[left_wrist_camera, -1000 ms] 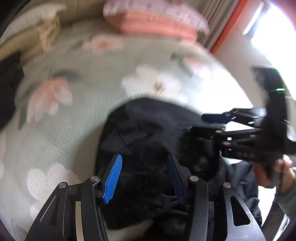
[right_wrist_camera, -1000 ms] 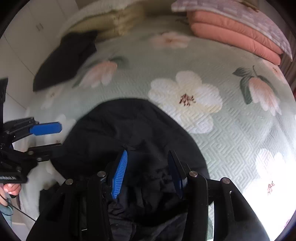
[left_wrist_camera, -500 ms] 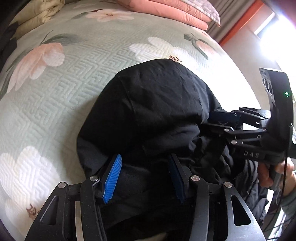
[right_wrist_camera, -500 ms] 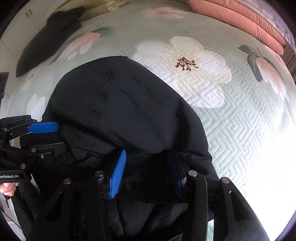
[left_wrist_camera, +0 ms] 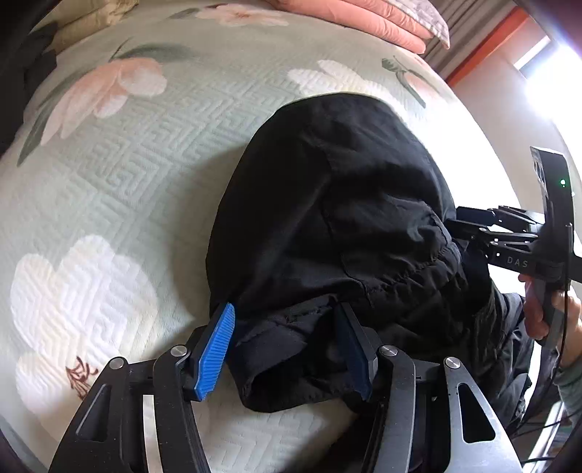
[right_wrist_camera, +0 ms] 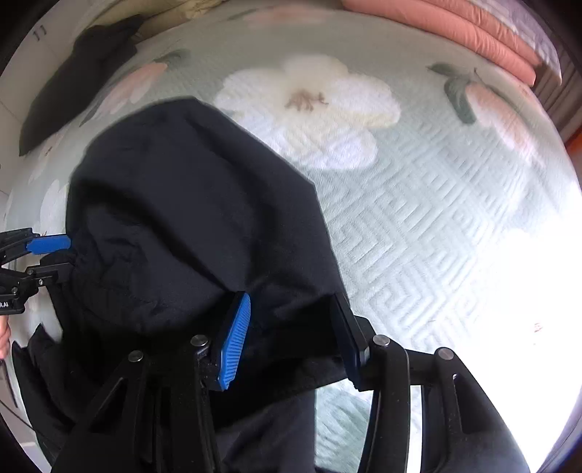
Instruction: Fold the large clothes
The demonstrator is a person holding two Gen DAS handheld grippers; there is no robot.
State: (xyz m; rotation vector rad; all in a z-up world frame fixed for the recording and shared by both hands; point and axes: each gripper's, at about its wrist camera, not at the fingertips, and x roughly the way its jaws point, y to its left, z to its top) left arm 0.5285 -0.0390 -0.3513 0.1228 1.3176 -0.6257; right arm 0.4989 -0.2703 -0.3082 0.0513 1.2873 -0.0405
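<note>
A black hooded jacket (left_wrist_camera: 345, 203) lies on the flowered green quilt (left_wrist_camera: 127, 174), hood end pointing away from me. My left gripper (left_wrist_camera: 285, 345) stands over its near left hem. Its jaws are opening, a bunch of black cloth lies between them, and the blue pad's face is bare. My right gripper (right_wrist_camera: 291, 327) stands over the near right part of the jacket (right_wrist_camera: 182, 218), jaws also opening with cloth between them. Each view shows the other gripper at the jacket's side: the right gripper (left_wrist_camera: 458, 227), the left gripper (right_wrist_camera: 60, 256).
Pink folded bedding (right_wrist_camera: 454, 29) lies at the far end of the quilt (right_wrist_camera: 418, 236). Another dark garment (right_wrist_camera: 72, 80) rests at the far left corner. A person's hand (left_wrist_camera: 545, 313) grips the right handle. Bright window light washes out the right side.
Both grippers have sunk toward the bed and the jacket has come down to lie on the quilt. Both pairs of jaws stand slightly wider.
</note>
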